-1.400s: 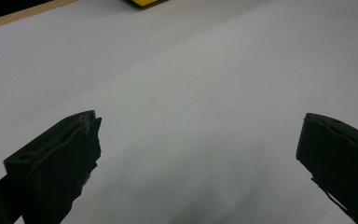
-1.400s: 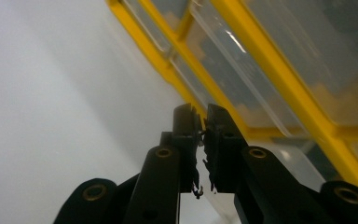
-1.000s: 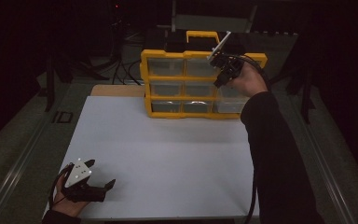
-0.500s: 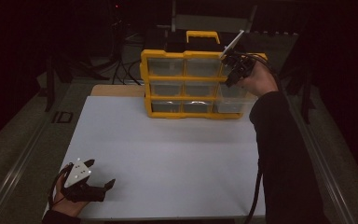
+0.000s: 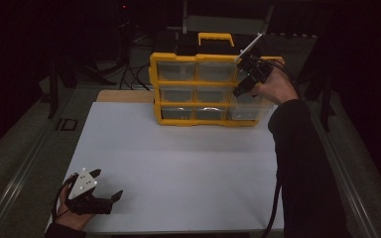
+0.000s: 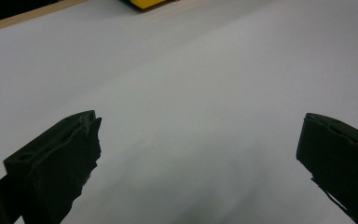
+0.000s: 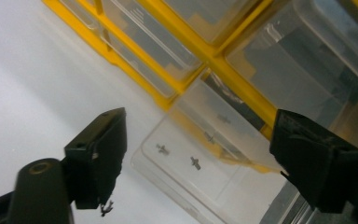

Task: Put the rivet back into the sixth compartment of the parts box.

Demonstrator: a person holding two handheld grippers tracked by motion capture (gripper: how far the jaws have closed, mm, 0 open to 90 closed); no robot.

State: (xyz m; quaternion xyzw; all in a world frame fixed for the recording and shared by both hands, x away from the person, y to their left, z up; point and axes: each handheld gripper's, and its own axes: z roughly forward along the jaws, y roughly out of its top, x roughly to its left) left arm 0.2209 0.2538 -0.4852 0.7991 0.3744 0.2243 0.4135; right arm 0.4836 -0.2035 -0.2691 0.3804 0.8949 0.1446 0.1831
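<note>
Left gripper (image 5: 108,186) is idling low at about 7 o'clock on the white table (image 5: 188,163), near its front-left corner; the left gripper view is showing its jaws spread wide over bare tabletop, gripping nothing, with a sliver of yellow at 12 o'clock. Well apart from it, at about 1 o'clock, the yellow organizer (image 5: 203,89) is standing upright at the table's far edge, three rows of clear drawers facing the person. Right gripper (image 5: 248,77) is hovering at the organizer's right column, jaws wide open and empty. In the right gripper view, the bottom drawer (image 7: 205,163) is sitting pulled out from its slot, a few small screws (image 7: 195,162) lying on its clear floor, directly between the two jaws. Judgement: the step in hand looks like work on that open drawer, either reaching in for a screw or pushing it shut; cannot tell which. The next move calls for lowering toward the drawer's front edge, keeping the jaws square and clear of the yellow frame.
</note>
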